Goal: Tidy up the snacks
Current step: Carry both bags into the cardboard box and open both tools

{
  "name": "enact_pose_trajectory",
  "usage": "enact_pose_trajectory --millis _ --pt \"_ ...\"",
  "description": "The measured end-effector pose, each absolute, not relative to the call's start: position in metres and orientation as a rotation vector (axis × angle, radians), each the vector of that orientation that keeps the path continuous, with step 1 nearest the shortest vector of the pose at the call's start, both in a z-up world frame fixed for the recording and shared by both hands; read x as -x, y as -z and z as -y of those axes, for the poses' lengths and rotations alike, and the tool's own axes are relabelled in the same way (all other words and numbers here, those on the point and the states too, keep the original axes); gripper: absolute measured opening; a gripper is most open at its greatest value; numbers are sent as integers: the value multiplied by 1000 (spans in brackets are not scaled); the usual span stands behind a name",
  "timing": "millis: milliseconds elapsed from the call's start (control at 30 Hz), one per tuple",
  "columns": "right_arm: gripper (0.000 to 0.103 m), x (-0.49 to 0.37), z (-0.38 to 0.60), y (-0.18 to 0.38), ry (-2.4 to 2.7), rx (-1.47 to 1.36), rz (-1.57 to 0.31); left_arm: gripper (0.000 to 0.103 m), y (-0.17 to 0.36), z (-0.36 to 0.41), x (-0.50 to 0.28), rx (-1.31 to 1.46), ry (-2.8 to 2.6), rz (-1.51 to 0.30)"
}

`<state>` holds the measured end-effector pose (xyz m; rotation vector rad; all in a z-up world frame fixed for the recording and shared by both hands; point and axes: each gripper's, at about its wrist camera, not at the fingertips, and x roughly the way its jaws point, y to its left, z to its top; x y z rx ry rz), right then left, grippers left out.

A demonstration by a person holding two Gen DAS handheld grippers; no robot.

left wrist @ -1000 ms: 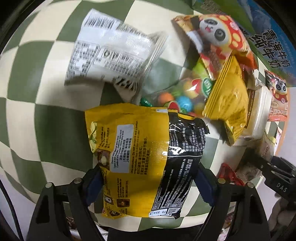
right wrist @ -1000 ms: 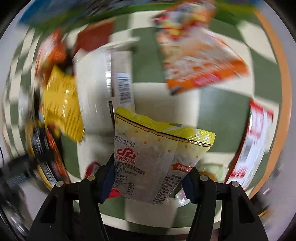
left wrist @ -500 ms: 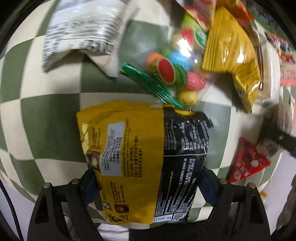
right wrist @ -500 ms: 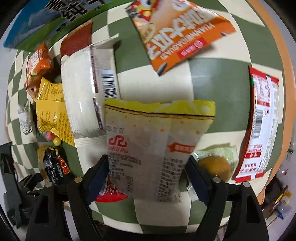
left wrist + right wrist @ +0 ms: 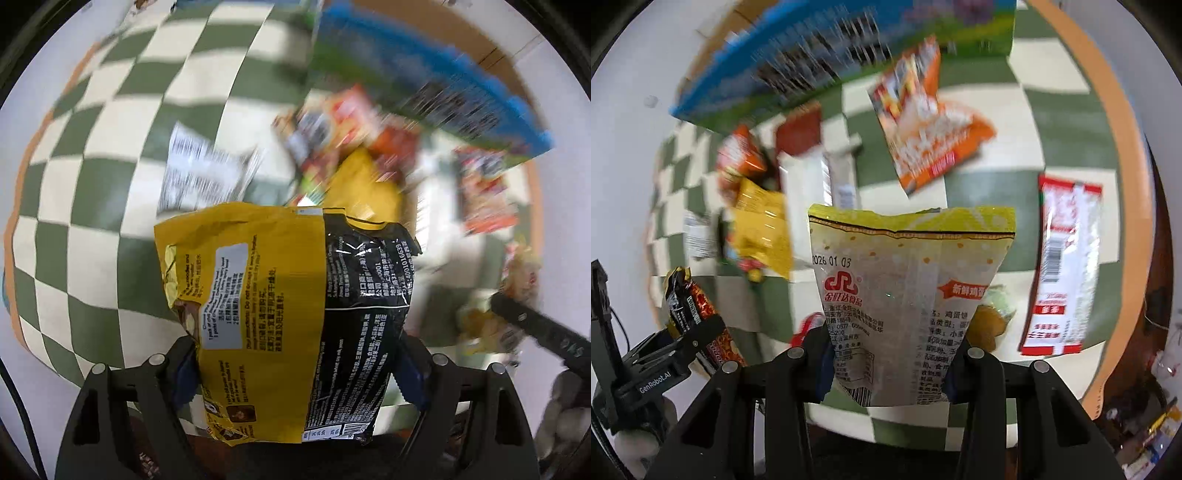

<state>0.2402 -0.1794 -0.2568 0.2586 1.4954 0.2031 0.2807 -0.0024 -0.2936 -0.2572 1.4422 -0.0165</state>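
Left gripper (image 5: 295,373): jaws clamped on the sides of a yellow-and-black noodle packet (image 5: 288,317), held above the checkered tablecloth (image 5: 110,147).
Right gripper (image 5: 888,369): jaws closed on a pale egg-biscuit bag (image 5: 908,280) with a yellow top seal, held over the table.
Beneath the bag: a small orange-filled wrapper (image 5: 990,321).
Right of the bag: a red-and-white packet (image 5: 1063,266), lying flat.
Middle distance: a yellow pouch (image 5: 761,229), a white pack (image 5: 812,181), an orange bag (image 5: 927,129).
Far edge: a blue-and-green box (image 5: 827,55), blurred.

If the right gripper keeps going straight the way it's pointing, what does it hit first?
Probably the orange snack packet on the checkered table, lying beyond the egg-cookie bag held by the right gripper; depth is unclear in this blurred view.
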Motion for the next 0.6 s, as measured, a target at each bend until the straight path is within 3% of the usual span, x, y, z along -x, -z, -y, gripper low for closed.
enact_pose_trajectory --millis 167,367,600 --pt "46 -268 210 186 -292 -283 -1394 84 240 42 -328 274 116 -1334" --pt "46 -353 221 117 -335 -259 -1242 84 122 -11 -375 249 202 -1208" --pt "46 -469 206 131 -298 -151 -1232 84 150 -20 -504 241 211 -1286"
